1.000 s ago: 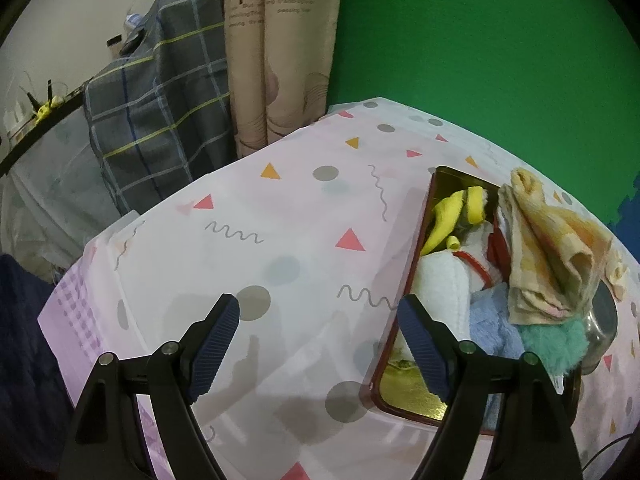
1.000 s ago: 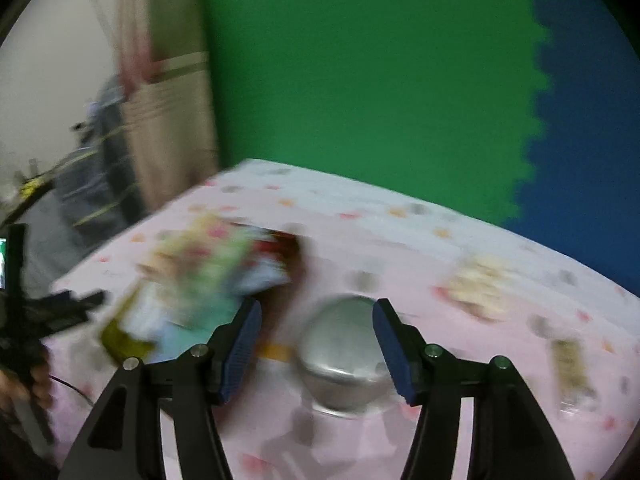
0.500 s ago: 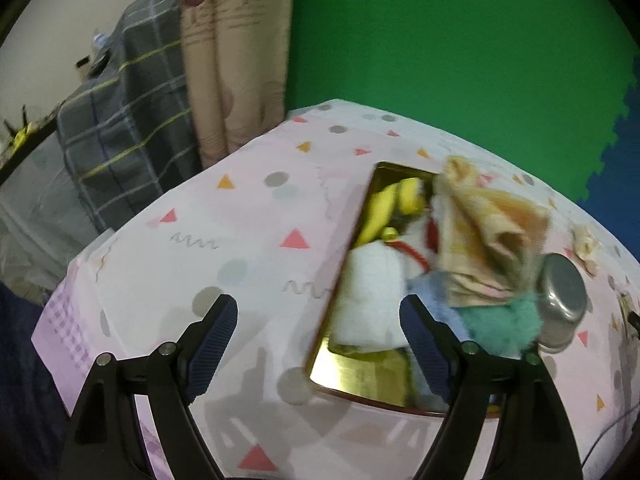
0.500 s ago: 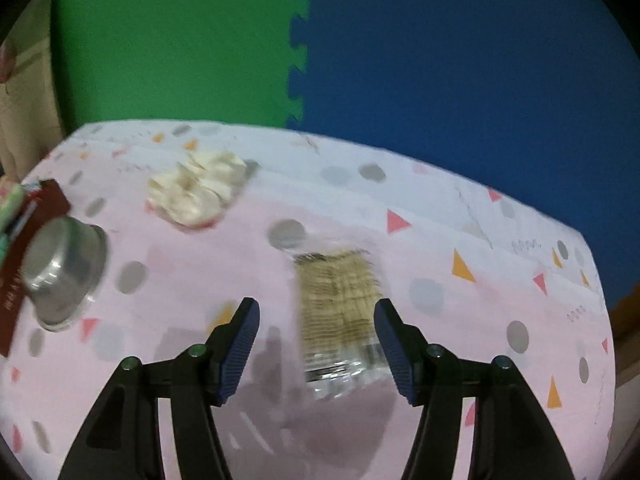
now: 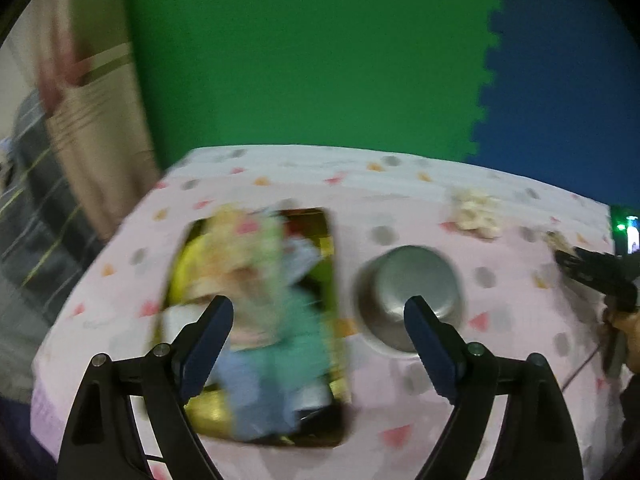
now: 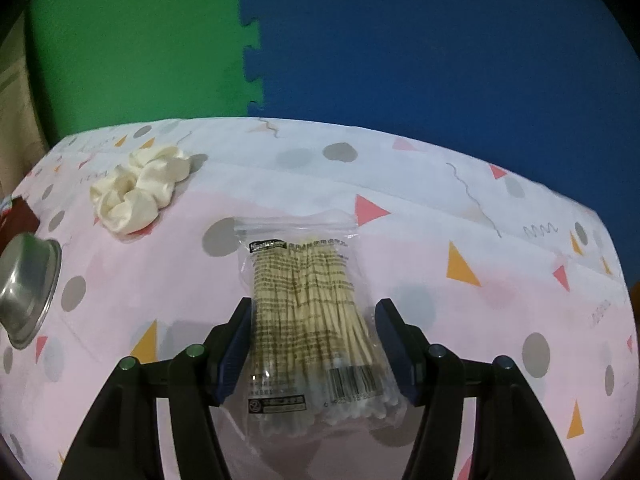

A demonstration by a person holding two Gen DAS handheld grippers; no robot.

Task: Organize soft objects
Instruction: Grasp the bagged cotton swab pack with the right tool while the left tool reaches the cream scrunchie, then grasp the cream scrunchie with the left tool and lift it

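Observation:
A clear bag of cotton swabs (image 6: 310, 312) lies flat on the patterned tablecloth. My right gripper (image 6: 314, 322) is open, its jaws on either side of the bag, low over the cloth. A cream scrunchie (image 6: 138, 188) lies to the far left of it, and also shows in the left wrist view (image 5: 476, 216). My left gripper (image 5: 318, 330) is open and empty above a dark tray (image 5: 338, 280) piled with soft cloths and towels (image 5: 256, 280), blurred by motion.
An upturned steel bowl (image 5: 412, 296) sits right of the tray, also at the left edge of the right wrist view (image 6: 26, 288). Green and blue foam mats stand behind the table. The table's right edge (image 6: 612, 248) is near.
My left gripper has swung right, so the tray sits under it and the bowl shows. My right gripper has moved forward and down, so its jaws now flank the swab bag.

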